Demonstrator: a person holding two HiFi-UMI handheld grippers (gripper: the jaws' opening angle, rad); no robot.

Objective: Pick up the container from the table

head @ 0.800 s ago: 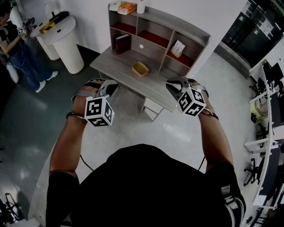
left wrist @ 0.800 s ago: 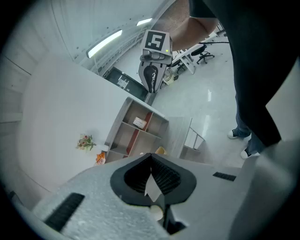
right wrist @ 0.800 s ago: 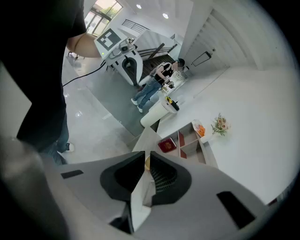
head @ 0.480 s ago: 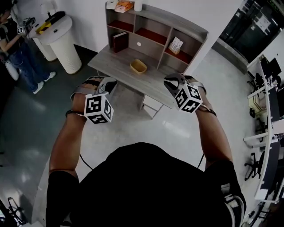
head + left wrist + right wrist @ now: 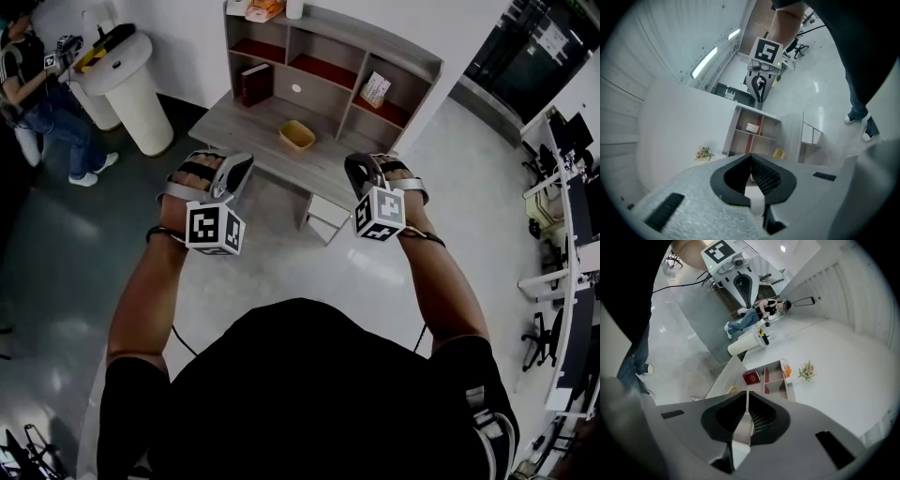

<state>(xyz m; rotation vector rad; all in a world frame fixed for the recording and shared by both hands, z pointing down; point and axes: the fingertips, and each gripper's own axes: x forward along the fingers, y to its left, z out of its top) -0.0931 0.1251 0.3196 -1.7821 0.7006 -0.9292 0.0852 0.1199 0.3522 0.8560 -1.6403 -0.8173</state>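
Nearest, a person in a black top reaches both bare forearms forward. Left gripper (image 5: 234,173): grey moulded shell, black ribbed pads, marker cube at the wrist; its jaws are closed tip to tip with nothing between them, as the left gripper view (image 5: 751,159) shows. Right gripper (image 5: 359,173): same build, jaws likewise pressed together and empty in the right gripper view (image 5: 747,397). Both are held in the air short of the table, level with each other and well apart. Below them, a glossy pale floor (image 5: 272,272) and a small white drawer unit (image 5: 328,217) tucked under the table's near edge. Table (image 5: 234,122): grey wood-grain top, rectangular. Container (image 5: 297,136): yellow, shallow, oval-to-rounded-oblong with a matte look, standing mouth up near the middle of the top, clear of both grippers; its long axis appears to run roughly along the table's length, and it shows small beyond the left jaws (image 5: 778,153). Behind it, a grey open-fronted hutch (image 5: 412,61) with reddish shelf linings, holding a dark red book (image 5: 255,84) upright in the left bay and a pale card (image 5: 375,89) leaning in the right bay. Far left, a white ribbed cylindrical stand (image 5: 136,94), and beside it a second person (image 5: 42,108) in jeans.
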